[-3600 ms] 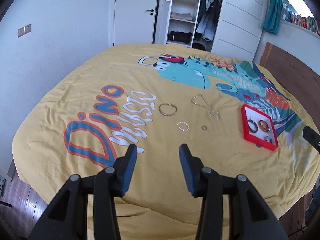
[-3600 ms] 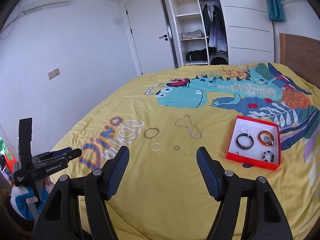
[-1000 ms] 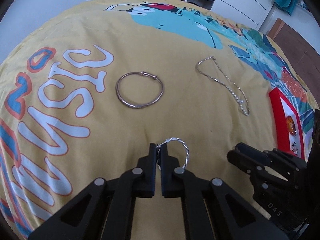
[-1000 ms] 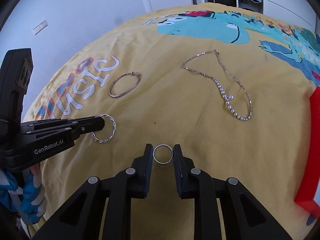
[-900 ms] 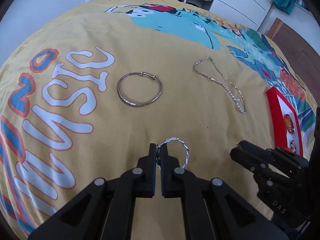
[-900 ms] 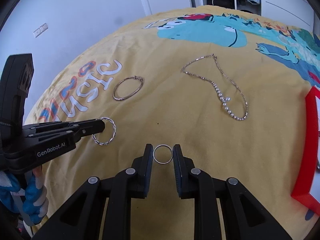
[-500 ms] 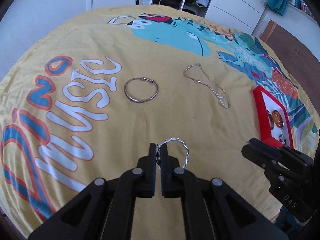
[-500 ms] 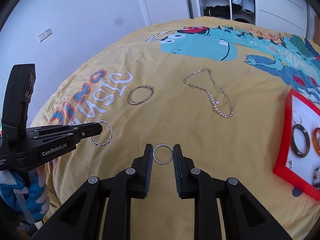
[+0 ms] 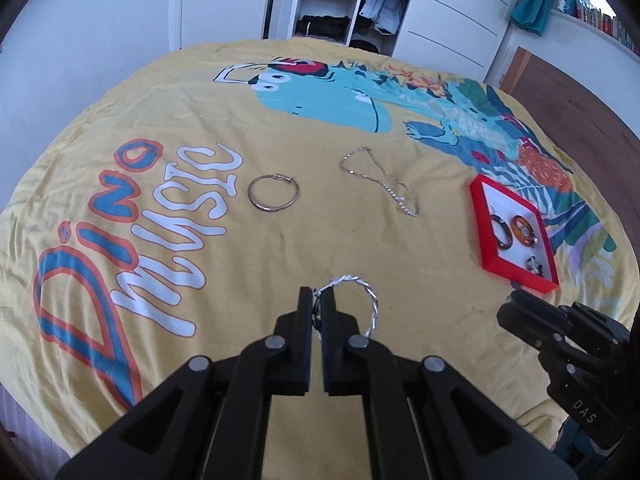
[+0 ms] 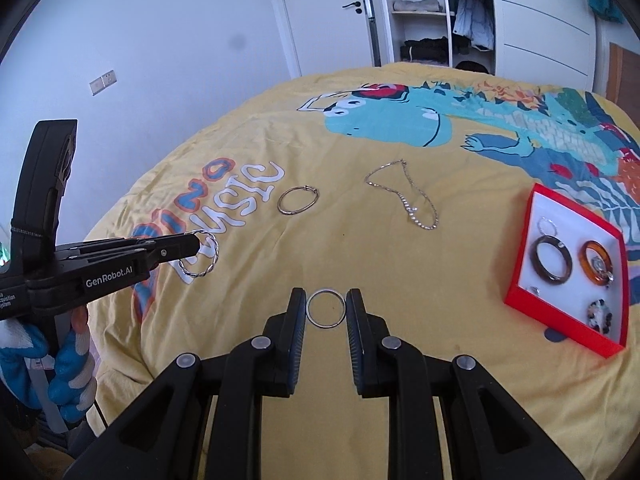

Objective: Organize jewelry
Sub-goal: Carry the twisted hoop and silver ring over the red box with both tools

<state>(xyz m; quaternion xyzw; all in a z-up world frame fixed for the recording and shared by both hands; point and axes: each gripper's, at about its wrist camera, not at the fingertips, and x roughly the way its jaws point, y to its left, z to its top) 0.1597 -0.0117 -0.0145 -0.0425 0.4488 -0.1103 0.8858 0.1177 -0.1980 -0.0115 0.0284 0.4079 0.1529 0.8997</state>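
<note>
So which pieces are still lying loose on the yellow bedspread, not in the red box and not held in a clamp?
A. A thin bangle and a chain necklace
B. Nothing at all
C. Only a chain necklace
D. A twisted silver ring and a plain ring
A: the thin bangle and the chain necklace lie on the bedspread; the left gripper pinches the twisted ring, and the right gripper holds the plain ring.

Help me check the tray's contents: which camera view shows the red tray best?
The right wrist view: the red tray lies nearer and flatter to the camera, its bangles and small pieces distinct. In the left wrist view, the red tray is smaller and foreshortened, its contents crowded together.
</note>
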